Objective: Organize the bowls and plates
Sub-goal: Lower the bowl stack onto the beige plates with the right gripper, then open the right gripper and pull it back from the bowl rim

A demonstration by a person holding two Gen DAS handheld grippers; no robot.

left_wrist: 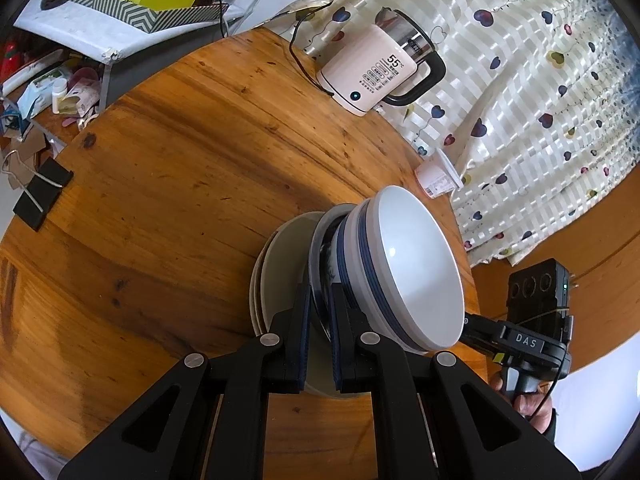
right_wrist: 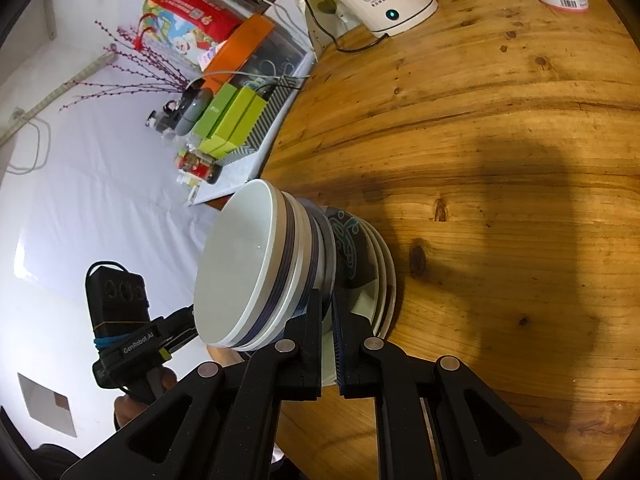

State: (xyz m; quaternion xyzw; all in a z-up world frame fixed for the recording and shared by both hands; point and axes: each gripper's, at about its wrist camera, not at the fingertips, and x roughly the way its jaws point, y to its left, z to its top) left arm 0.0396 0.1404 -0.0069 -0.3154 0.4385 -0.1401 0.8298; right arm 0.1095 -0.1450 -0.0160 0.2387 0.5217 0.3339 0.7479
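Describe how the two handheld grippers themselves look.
Both the left gripper and the right gripper are matte black linkage frames with round silver pivot screws and ribbed dark-blue finger pads. Each has a black camera box on top; one label reads DAS, the other GenRobot.AI, with a blue band around it.

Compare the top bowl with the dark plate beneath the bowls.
1. The top bowl is plain white inside with blue bands outside; the dark plate carries a teal swirl pattern.
2. The bowl is deep; the plate is shallow.
3. The bowl crowns the stack; the plate lies under the bowls, above paler plates.
Shared: both are round and belong to one stack on the wooden table.
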